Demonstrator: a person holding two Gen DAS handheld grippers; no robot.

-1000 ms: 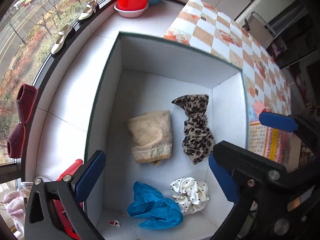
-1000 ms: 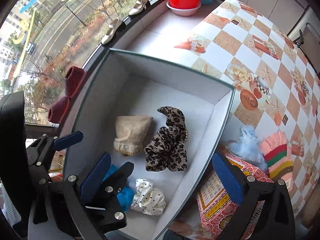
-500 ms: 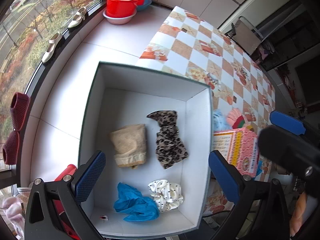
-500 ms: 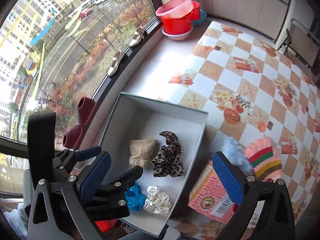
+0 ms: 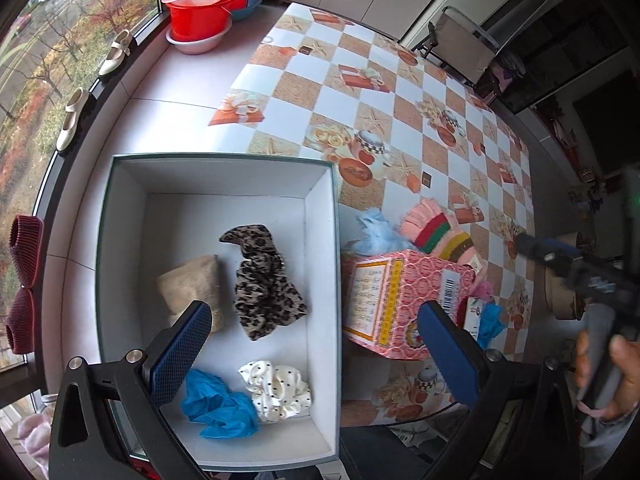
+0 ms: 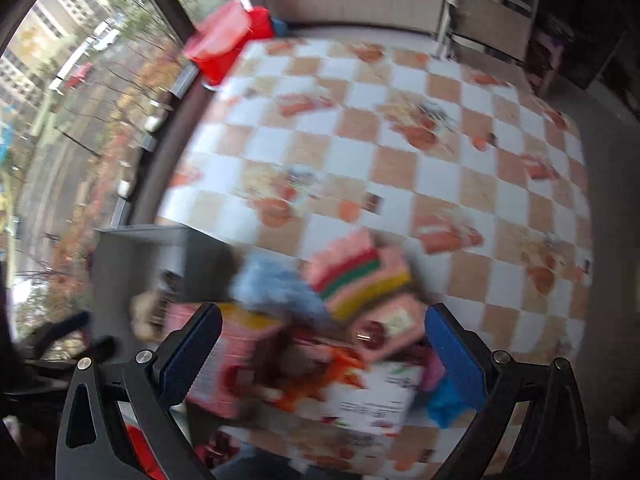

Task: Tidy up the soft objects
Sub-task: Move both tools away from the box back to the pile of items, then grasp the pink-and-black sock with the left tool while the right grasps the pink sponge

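The white box [image 5: 320, 240] sits on the counter [image 5: 360, 92] beside the window; inside it lie four soft things: a beige cloth [image 5: 192, 288] against the left wall, a leopard-print scrunchie [image 5: 262, 280] just right of it in the middle, a blue cloth [image 5: 218, 404] near the front wall, and a white dotted scrunchie [image 5: 276, 390] touching the blue cloth on its right. Outside the box, just past its right wall, stands a pink carton [image 5: 396, 300]; behind the carton lie a pale blue fluffy piece [image 5: 378, 232] and a striped knitted piece [image 5: 440, 236], both on the counter; another bit of blue cloth [image 5: 490, 320] shows at the carton's right. The left tool [image 5: 316, 356] hangs above the front of the box with its jaws spread wide and nothing between them. The right tool [image 6: 318, 350] is also spread wide and empty, above the pink carton [image 6: 232, 360] to the right of the box; its view is blurred, yet the pale blue fluffy piece [image 6: 280, 284] and striped knitted piece [image 6: 356, 276] show beyond its fingers; red basins [image 5: 200, 12] stand at the far corner of the counter from the box.
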